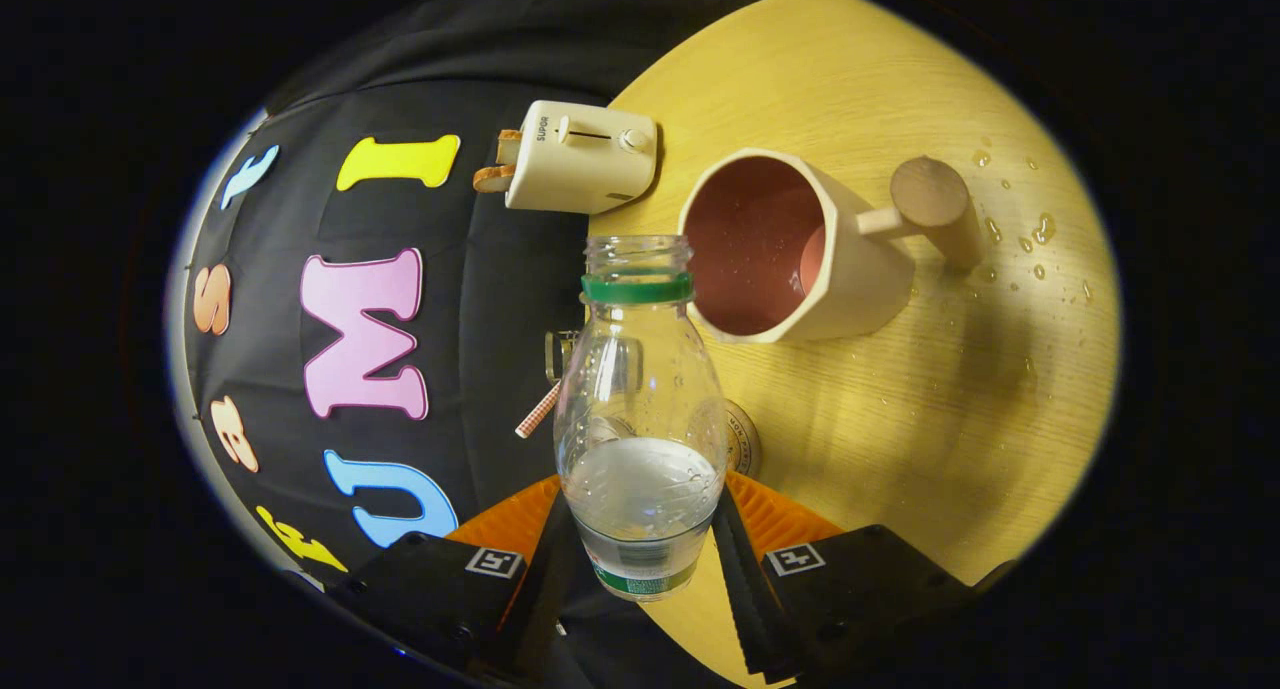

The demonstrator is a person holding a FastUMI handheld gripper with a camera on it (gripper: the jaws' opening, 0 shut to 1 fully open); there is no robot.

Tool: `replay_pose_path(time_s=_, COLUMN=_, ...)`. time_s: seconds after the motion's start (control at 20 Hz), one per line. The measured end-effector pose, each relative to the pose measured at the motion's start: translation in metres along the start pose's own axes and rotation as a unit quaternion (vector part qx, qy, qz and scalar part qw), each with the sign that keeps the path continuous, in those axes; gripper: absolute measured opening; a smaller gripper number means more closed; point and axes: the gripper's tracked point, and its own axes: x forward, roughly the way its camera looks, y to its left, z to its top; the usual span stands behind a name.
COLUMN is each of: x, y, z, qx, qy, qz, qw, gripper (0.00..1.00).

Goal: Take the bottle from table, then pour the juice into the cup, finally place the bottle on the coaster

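A clear plastic bottle [640, 409] with a green neck ring and no cap sits between my fingers, and my gripper [640, 544] is shut on its lower body. Clear liquid fills its lower part. The whole view is rolled sideways, so the bottle is tipped relative to the wooden table [900, 419]. Just beyond the bottle's mouth stands a cream cup [790, 249] with a reddish-brown inside and a round wooden handle, its opening facing the bottle. A round coaster [742, 437] peeks out from behind the bottle, lying on the table.
A cream toaster [580, 157] with bread in its slot stands at the table's edge beyond the bottle. Water droplets [1030, 234] dot the table past the cup's handle. A small checked stick [537, 412] shows beside the bottle.
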Motion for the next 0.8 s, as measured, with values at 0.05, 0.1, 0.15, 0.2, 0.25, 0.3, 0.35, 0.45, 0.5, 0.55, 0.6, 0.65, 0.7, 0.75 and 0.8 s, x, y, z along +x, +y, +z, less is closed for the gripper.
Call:
replay_pose_path(time_s=0.05, x=0.002, y=0.002, z=0.000, qx=0.011, qy=0.002, qz=-0.001, qw=1.000, gripper=0.73)
replay_pose_path(time_s=0.1, x=0.003, y=0.002, z=0.000, qx=0.021, qy=0.005, qz=-0.002, qw=1.000, gripper=0.73)
replay_pose_path(time_s=0.15, x=0.003, y=0.003, z=-0.001, qx=0.029, qy=0.006, qz=-0.006, qw=1.000, gripper=0.73)
replay_pose_path(time_s=0.2, x=0.003, y=0.002, z=0.000, qx=0.040, qy=0.007, qz=-0.010, qw=0.999, gripper=0.73)
replay_pose_path(time_s=0.25, x=0.003, y=0.003, z=-0.001, qx=0.054, qy=0.010, qz=-0.012, qw=0.998, gripper=0.73)
replay_pose_path(time_s=0.3, x=0.003, y=0.005, z=0.000, qx=0.066, qy=0.013, qz=-0.013, qw=0.998, gripper=0.73)
replay_pose_path(time_s=0.35, x=0.003, y=0.005, z=0.000, qx=0.072, qy=0.013, qz=-0.015, qw=0.997, gripper=0.73)
replay_pose_path(time_s=0.45, x=0.002, y=0.008, z=0.000, qx=0.087, qy=0.016, qz=-0.014, qw=0.996, gripper=0.73)
replay_pose_path(time_s=0.5, x=0.001, y=0.012, z=0.000, qx=0.099, qy=0.019, qz=-0.012, qw=0.995, gripper=0.73)
replay_pose_path(time_s=0.55, x=0.002, y=0.013, z=0.000, qx=0.110, qy=0.021, qz=-0.012, qw=0.994, gripper=0.73)
replay_pose_path(time_s=0.6, x=0.002, y=0.013, z=0.000, qx=0.118, qy=0.021, qz=-0.014, qw=0.993, gripper=0.73)
replay_pose_path(time_s=0.65, x=0.002, y=0.013, z=0.000, qx=0.125, qy=0.020, qz=-0.016, qw=0.992, gripper=0.73)
replay_pose_path(time_s=0.7, x=0.003, y=0.013, z=0.001, qx=0.131, qy=0.020, qz=-0.018, qw=0.991, gripper=0.73)
replay_pose_path(time_s=0.75, x=0.002, y=0.014, z=0.001, qx=0.136, qy=0.021, qz=-0.019, qw=0.990, gripper=0.73)
replay_pose_path(time_s=0.8, x=0.003, y=0.014, z=0.002, qx=0.140, qy=0.021, qz=-0.021, qw=0.990, gripper=0.73)
